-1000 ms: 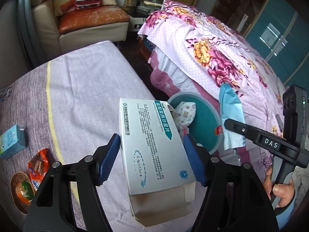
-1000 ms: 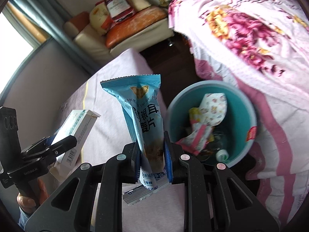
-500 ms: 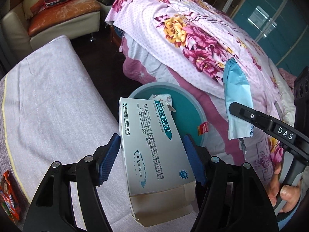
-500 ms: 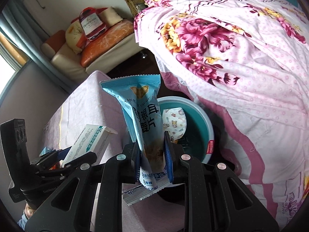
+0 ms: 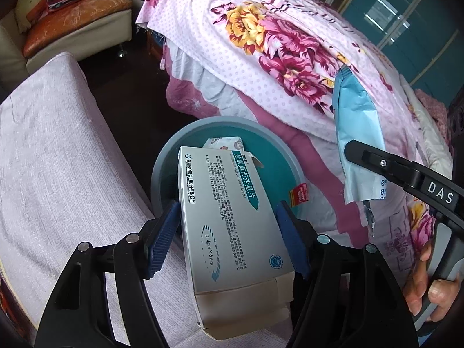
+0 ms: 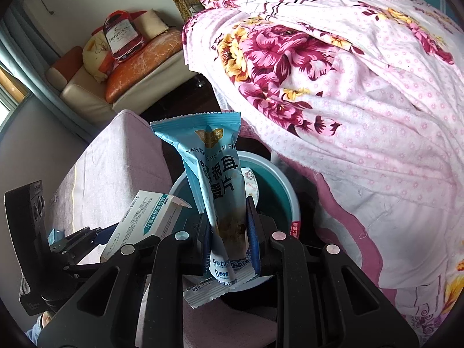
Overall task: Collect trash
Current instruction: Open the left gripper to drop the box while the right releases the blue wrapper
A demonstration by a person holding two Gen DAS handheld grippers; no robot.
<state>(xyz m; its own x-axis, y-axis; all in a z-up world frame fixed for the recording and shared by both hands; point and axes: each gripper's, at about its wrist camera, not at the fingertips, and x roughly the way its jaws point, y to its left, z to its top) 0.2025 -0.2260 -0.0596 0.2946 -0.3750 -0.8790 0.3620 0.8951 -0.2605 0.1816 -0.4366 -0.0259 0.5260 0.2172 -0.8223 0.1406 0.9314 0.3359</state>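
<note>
Both grippers hold trash at the bin

Left wrist view: left gripper (image 5: 227, 226) clamps a stiff, glossy medicine box (image 5: 229, 220) over the near rim of the round teal bin (image 5: 165, 168); its bottom flap hangs open, and a drop here could tip it onto the ribbed lilac cover beside the bin. Right wrist view: right gripper (image 6: 229, 229) pinches a crinkly blue wrapper (image 6: 214, 179) low, above the bin; the limp film could drift wide.

bin (image 5: 162, 174) mouth open above, squeezed between quilt (image 5: 261, 43) and seemingly close bench (image 5: 58, 145)
</note>
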